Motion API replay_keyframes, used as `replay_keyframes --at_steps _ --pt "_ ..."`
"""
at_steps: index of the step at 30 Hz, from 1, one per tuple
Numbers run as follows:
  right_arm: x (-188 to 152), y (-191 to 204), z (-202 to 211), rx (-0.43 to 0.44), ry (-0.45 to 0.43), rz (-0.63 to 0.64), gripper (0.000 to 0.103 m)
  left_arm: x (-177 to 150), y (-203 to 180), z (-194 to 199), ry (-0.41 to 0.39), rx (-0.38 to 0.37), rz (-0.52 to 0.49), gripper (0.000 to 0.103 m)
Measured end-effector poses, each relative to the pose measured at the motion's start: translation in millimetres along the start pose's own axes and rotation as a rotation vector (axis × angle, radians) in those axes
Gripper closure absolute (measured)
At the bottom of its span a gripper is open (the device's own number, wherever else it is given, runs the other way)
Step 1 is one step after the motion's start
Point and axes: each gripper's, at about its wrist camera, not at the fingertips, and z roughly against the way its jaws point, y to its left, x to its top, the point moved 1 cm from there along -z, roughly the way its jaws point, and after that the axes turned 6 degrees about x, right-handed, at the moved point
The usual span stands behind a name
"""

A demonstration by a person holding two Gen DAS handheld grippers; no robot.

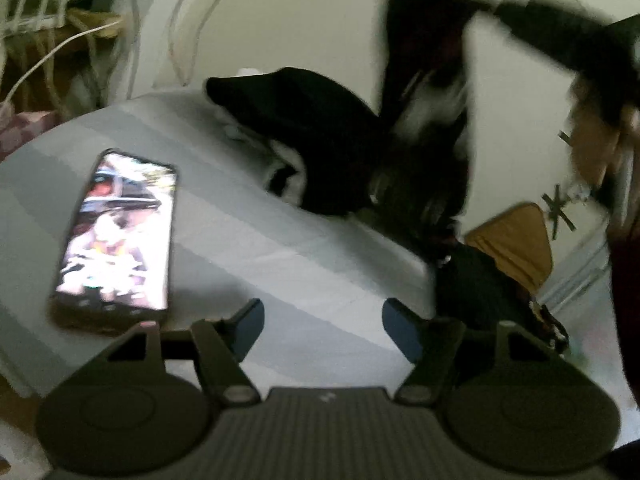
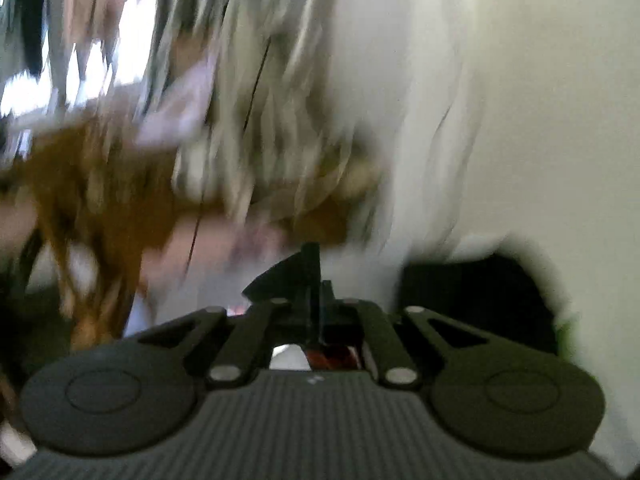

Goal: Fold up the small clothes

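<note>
In the left wrist view my left gripper point(image 1: 323, 322) is open and empty above a grey striped cloth surface point(image 1: 248, 216). A pile of dark clothes point(image 1: 320, 136) with a white patch lies at the surface's far edge. A dark garment point(image 1: 424, 60) hangs in the air above the pile, held up by the other gripper, which is blurred at the upper right. In the right wrist view my right gripper point(image 2: 316, 280) is shut on a fold of that dark garment point(image 2: 296, 268). More dark fabric point(image 2: 476, 300) hangs to its right. The view is heavily motion-blurred.
A phone point(image 1: 116, 236) with a lit screen lies on the surface at the left. White cables point(image 1: 52, 52) hang at the upper left. A brown cushion or chair point(image 1: 516, 240) stands past the surface's right edge. The wall point(image 1: 300, 12) is behind.
</note>
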Motion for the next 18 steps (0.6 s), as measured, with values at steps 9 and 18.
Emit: replay_keyframes --at_steps 9,18 --pt "9 -72 175 -0.449 -0.295 -0.091 0.096 14 -69 -31 0.019 -0.073 -0.126 0.029" --pt "-158 -151 329 -0.782 -0.363 -0.447 0.096 61 -147 -108 0.042 -0.126 -0.251 0.023"
